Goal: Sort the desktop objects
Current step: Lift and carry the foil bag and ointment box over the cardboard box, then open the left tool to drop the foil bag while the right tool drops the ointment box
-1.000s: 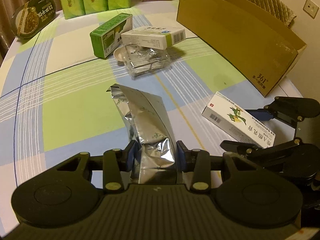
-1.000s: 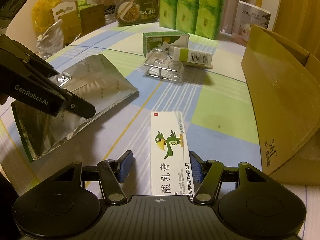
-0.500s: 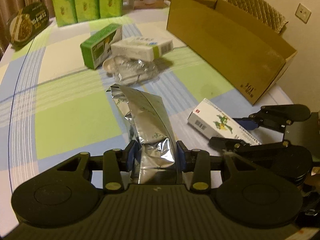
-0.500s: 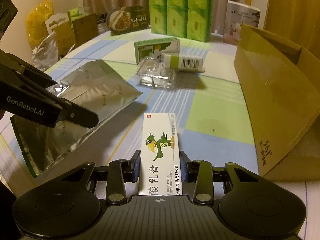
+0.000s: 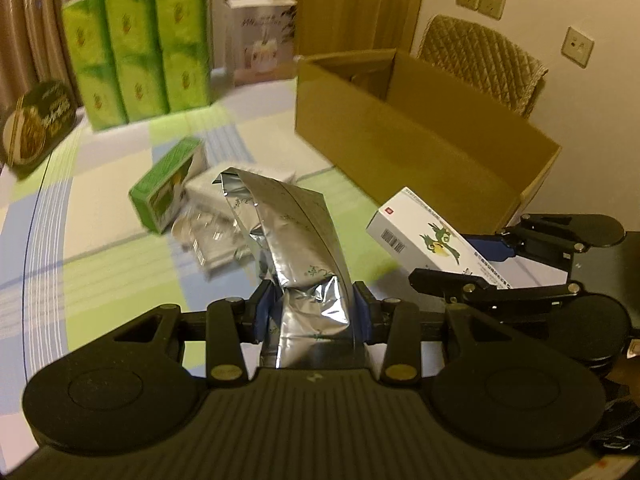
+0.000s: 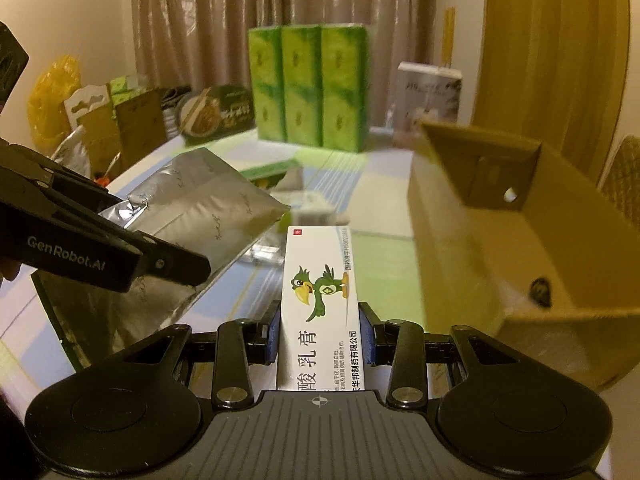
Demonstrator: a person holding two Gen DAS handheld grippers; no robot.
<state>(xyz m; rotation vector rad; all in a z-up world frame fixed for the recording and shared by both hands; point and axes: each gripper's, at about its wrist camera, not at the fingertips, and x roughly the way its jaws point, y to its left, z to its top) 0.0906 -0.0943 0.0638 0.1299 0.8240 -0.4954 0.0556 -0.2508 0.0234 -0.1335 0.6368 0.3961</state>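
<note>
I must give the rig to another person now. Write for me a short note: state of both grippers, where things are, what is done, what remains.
Left gripper: shut on the foil bag, held above the table.
Right gripper: shut on the white box, held in the air beside the open carton.
On the table: a green box and clear packaging, blurred.
Done: both items picked up.
Left: probably drop both into the carton, then sort the rest.

Crinkled silver foil pouch (image 5: 296, 236), mirror-glossy. Smooth white card box with green parrot print (image 6: 320, 300), faint sheen. Matt brown corrugated cardboard carton (image 5: 404, 152). Matt black ribbed plastic on the left claw (image 5: 312, 312).
</note>
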